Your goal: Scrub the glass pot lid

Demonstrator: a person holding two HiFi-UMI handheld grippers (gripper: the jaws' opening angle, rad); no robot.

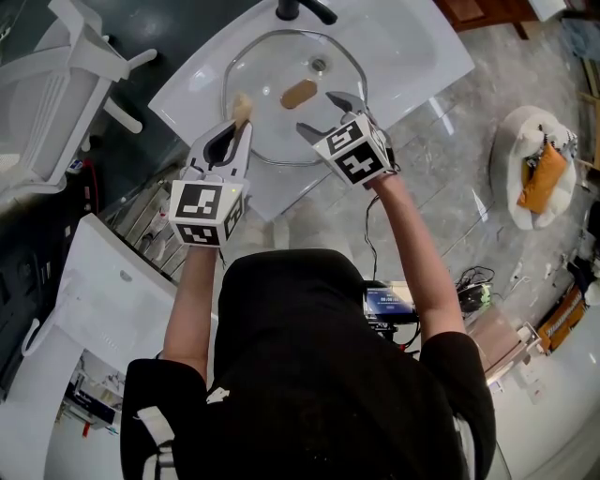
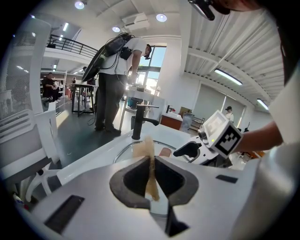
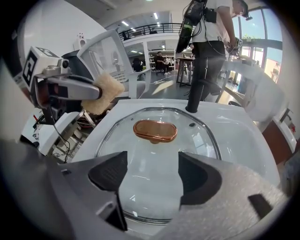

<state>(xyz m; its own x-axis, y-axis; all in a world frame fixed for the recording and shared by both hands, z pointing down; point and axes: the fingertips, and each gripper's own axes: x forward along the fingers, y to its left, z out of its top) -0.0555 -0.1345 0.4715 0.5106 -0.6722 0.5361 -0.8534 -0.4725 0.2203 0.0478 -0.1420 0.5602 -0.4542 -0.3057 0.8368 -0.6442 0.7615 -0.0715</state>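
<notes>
The glass pot lid (image 1: 292, 98) lies flat in the white sink (image 1: 412, 56), its copper-brown handle (image 1: 299, 93) facing up. My left gripper (image 1: 238, 124) hovers over the lid's left rim, shut on a tan sponge (image 1: 243, 107) that sticks out past the jaws. In the left gripper view the sponge (image 2: 150, 173) is pinched between the dark pads. My right gripper (image 1: 314, 112) is above the lid's near right part, jaws wide apart and holding nothing. In the right gripper view the lid (image 3: 154, 154) and its handle (image 3: 155, 131) lie beyond the open right gripper (image 3: 151, 169).
A black faucet (image 1: 302, 9) stands at the sink's far rim. To the left are a white chair (image 1: 66, 75), a wire rack (image 1: 150, 225) and a white unit (image 1: 103, 291). A round white cushion (image 1: 536, 169) lies on the floor at right. A person (image 2: 115, 79) stands behind.
</notes>
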